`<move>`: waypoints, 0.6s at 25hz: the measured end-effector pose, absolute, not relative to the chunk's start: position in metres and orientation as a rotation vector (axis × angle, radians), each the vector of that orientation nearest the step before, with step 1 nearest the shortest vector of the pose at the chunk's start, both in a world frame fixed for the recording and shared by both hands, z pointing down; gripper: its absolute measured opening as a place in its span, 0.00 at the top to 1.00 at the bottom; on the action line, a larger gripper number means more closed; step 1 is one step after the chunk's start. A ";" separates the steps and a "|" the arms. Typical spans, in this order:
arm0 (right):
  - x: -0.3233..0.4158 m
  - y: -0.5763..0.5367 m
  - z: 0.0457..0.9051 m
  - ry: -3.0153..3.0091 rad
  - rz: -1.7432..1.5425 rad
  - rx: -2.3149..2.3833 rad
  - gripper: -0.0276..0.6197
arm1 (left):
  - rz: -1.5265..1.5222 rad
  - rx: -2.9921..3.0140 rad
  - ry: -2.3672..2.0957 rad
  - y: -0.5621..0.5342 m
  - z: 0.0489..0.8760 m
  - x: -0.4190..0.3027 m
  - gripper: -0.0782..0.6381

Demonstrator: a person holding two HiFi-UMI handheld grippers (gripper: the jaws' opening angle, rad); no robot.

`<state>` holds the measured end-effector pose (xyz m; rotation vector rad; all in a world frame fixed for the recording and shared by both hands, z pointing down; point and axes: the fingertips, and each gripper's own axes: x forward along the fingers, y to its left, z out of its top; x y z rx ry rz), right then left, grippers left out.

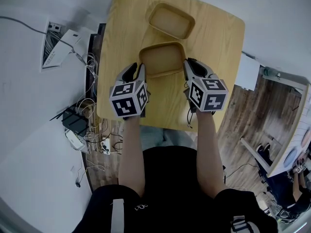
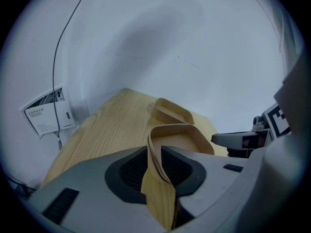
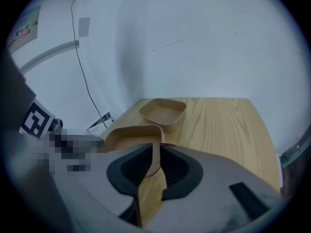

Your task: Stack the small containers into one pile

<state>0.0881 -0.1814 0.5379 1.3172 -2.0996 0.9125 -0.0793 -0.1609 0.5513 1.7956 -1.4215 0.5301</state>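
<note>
While both grippers clamp it from opposite sides, we note the near container [image 1: 163,59]: a shallow tan tray, rectangular with rounded corners, thin-walled and matte, with a faint wood-like grain. The far container [image 1: 171,21] matches it in shape and colour. It sits on the table [image 1: 221,38] just beyond the near one's far rim, turned at an angle to it. The table top is pale wood with straight grain lines, a smooth surface and rounded corners.

Left gripper [image 2: 154,154]: grey shell, dark ribbed pads [image 2: 131,171]. Its jaws stand narrow, pinched on the left wall of the near container. The thin wall runs up between the pads and bows slightly there.

Right gripper [image 3: 156,161]: same build. Its pads [image 3: 177,169] stand close together on the right wall, which rises upright between them.

We place the near container over the table's near half, in front of the person. We cannot tell whether it rests on the wood or hangs just above it.
</note>
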 end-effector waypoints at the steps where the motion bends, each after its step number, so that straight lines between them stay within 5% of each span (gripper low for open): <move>1: 0.088 -0.182 0.540 -2.093 0.914 1.319 0.87 | 0.535 1.795 -1.415 -0.161 0.553 -0.080 0.76; 15: 0.087 -0.194 0.562 -2.033 0.954 1.315 0.84 | 0.629 1.793 -1.319 -0.163 0.580 -0.071 0.71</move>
